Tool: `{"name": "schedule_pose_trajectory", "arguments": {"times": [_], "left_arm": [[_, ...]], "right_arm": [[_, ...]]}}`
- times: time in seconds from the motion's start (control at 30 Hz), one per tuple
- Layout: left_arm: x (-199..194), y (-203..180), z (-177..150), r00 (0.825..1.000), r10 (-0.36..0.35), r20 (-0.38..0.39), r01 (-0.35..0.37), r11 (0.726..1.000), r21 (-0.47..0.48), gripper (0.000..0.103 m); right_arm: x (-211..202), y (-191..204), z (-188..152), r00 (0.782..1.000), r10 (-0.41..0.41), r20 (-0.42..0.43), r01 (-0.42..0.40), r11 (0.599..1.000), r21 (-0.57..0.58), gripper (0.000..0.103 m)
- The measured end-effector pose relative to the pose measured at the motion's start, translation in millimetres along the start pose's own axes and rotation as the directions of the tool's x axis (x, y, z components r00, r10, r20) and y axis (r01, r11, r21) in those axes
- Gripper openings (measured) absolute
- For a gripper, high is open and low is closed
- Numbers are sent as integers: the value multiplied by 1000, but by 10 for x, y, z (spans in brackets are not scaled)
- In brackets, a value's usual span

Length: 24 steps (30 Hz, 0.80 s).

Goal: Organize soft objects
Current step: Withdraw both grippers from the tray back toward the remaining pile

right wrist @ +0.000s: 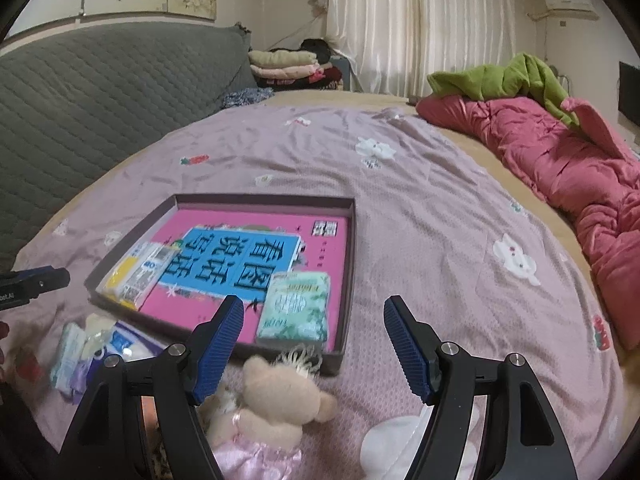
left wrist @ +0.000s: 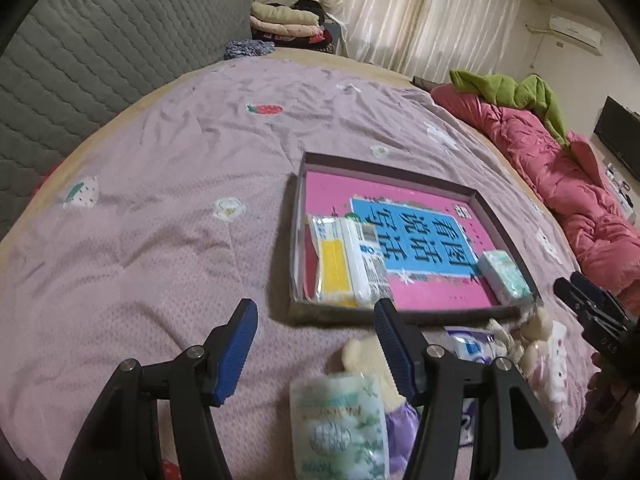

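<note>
Resting on the lilac bedspread (right wrist: 440, 208): one shallow tray (right wrist: 348, 280) as landmark. Inside it: yellow-and-white tissue pack (right wrist: 136, 276) at its left end, green tissue pack (right wrist: 294, 306) at its near right corner. Just outside its near wall: teddy bear (right wrist: 276, 396), another green tissue pack (left wrist: 340, 428). Left gripper (left wrist: 316, 344) and right gripper (right wrist: 314, 344): jaws wide, empty.

My right finger hides part of the bear (left wrist: 366, 360); at six o'clock the tissue pack (left wrist: 340, 432) is cut off.
</note>
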State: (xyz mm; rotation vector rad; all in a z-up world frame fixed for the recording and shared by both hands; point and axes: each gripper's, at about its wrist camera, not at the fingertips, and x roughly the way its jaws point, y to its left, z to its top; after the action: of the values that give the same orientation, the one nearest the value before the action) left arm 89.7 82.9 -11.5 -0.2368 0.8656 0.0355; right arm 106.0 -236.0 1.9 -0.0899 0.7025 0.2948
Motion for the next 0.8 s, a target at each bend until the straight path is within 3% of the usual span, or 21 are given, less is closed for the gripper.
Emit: {"name": "schedule_pose_trajectory", "arguments": {"times": [0.6, 0.8], "left_arm": [[-94, -195, -239, 1000, -8, -30, 10, 998, 54, 60], [-75, -173, -341, 998, -1, -62, 4, 999, 43, 60]], "right_arm": [[-120, 211, -229, 998, 53, -44, -52, 999, 8, 74], [-166, 161, -326, 994, 82, -76, -76, 994, 77, 74]]}}
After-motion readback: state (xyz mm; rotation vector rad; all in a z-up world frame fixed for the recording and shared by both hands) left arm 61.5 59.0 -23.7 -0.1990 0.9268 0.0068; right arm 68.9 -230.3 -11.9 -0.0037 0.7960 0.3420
